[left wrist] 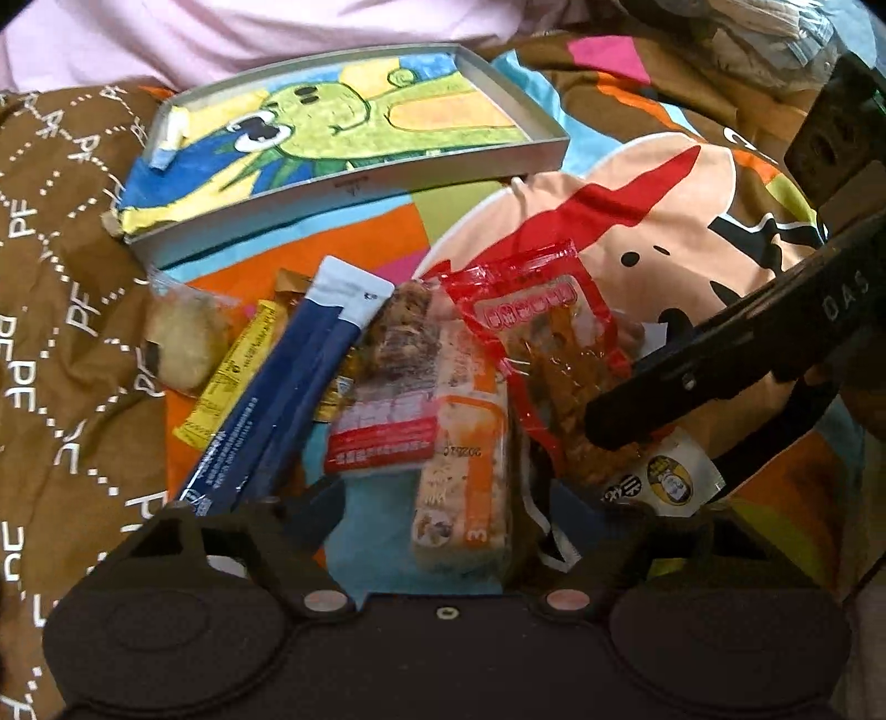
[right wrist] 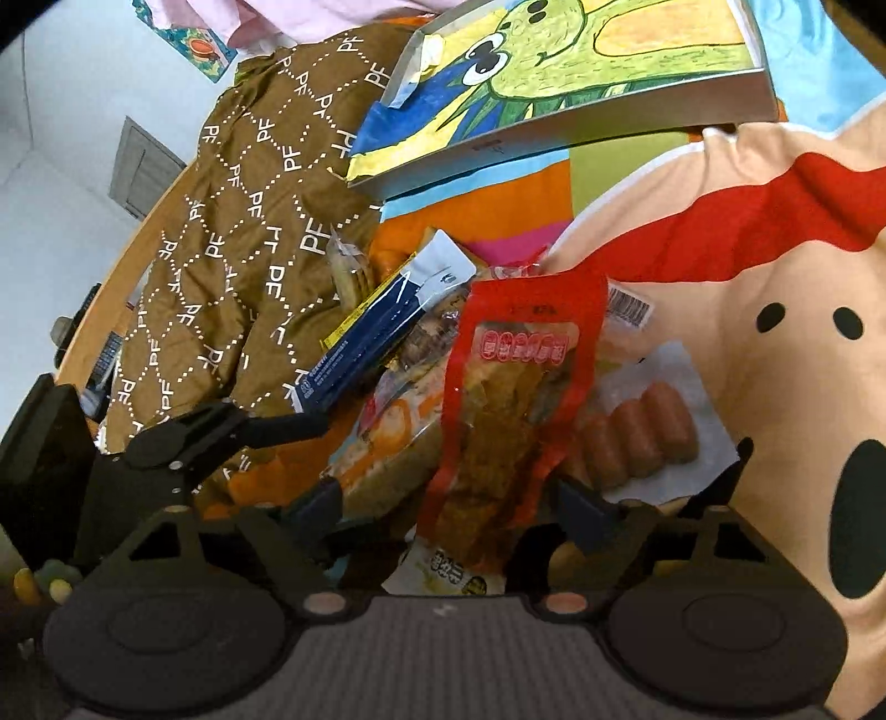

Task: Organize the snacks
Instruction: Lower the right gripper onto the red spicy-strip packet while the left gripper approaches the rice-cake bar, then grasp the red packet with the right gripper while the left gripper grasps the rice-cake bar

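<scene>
A heap of snacks lies on a colourful cartoon cloth. It holds a red packet (left wrist: 554,354) (right wrist: 498,421), an orange-and-white bar pack (left wrist: 465,471), blue stick sachets (left wrist: 277,399) (right wrist: 376,338), a yellow bar (left wrist: 238,371), a wrapped round cookie (left wrist: 183,349) and a pack of small sausages (right wrist: 637,432). My left gripper (left wrist: 437,493) is open, its jaws straddling the orange-and-white pack without pressing it. My right gripper (right wrist: 448,507) is open around the lower end of the red packet. Behind the heap sits a shallow grey box (left wrist: 354,183) (right wrist: 554,133) lined with a green cartoon drawing.
A brown quilt printed with "PF" (left wrist: 55,332) (right wrist: 232,249) borders the heap on the left. A pink sheet (left wrist: 221,39) lies beyond the box. A small white packet with a yellow-and-black logo (left wrist: 670,482) (right wrist: 454,576) lies under the red one.
</scene>
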A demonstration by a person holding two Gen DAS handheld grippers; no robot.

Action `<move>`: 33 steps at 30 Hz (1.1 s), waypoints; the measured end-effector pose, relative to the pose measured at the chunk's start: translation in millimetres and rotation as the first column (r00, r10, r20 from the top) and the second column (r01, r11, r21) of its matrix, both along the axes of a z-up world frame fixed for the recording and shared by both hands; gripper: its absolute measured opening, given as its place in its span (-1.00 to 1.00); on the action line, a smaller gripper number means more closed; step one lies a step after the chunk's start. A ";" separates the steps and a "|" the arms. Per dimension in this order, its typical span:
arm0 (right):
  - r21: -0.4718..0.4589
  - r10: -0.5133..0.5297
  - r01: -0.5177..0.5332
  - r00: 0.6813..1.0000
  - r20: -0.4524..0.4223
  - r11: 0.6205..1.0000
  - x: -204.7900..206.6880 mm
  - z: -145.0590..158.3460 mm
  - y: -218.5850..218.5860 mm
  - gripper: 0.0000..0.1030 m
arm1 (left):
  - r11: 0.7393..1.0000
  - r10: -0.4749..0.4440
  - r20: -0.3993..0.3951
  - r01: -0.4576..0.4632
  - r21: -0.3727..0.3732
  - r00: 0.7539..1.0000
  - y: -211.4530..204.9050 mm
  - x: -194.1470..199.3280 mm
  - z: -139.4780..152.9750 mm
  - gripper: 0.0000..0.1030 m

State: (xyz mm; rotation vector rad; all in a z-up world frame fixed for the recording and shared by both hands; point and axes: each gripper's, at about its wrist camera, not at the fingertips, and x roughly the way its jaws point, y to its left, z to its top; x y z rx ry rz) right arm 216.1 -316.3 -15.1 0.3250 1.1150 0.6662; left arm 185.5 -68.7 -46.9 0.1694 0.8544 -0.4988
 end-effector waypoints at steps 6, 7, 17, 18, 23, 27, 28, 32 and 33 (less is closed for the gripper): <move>0.023 -0.007 0.008 1.000 -0.027 1.000 4.3 -9.6 -5.4 0.09 | 1.000 -0.005 -0.073 0.002 -0.030 0.997 0.5 11.0 0.2 0.04; 0.025 -0.013 0.013 1.000 -0.028 1.000 4.9 -10.4 -6.7 0.07 | 0.999 -0.006 -0.086 0.003 -0.034 0.996 0.4 11.6 0.9 -0.05; 0.059 -0.031 0.034 0.997 -0.064 0.998 9.7 -19.9 -9.0 0.00 | 1.000 0.005 -0.121 -0.009 -0.030 0.993 -9.7 20.6 3.9 -0.18; 0.057 -0.031 0.035 0.997 -0.068 0.998 10.6 -21.6 -7.8 0.02 | 1.000 0.015 -0.120 -0.018 -0.025 0.993 -10.4 22.0 3.6 -0.18; 0.058 -0.029 0.033 0.998 -0.061 0.998 10.8 -22.9 -3.3 -0.01 | 0.999 0.049 -0.113 -0.049 0.000 0.992 -12.5 27.0 4.1 -0.26; 0.069 -0.043 0.045 0.998 -0.035 0.997 6.2 -18.4 -5.1 -0.26 | 0.998 0.063 -0.107 -0.060 0.025 0.992 -13.9 26.3 4.3 -0.26; 0.081 -0.043 0.045 0.999 -0.030 0.996 5.7 -16.5 -5.7 -0.27 | 0.998 0.064 -0.105 -0.061 0.031 0.992 -14.3 25.8 4.1 -0.26; 0.111 -0.034 0.034 0.999 -0.004 0.993 4.3 -11.1 -6.9 -0.33 | 0.997 0.067 -0.105 -0.063 0.040 0.992 -15.9 26.4 2.5 -0.26; 0.118 -0.029 0.030 1.000 -0.006 0.993 4.6 -11.2 -6.7 -0.36 | 0.997 0.066 -0.106 -0.062 0.041 0.992 -16.4 27.2 1.9 -0.26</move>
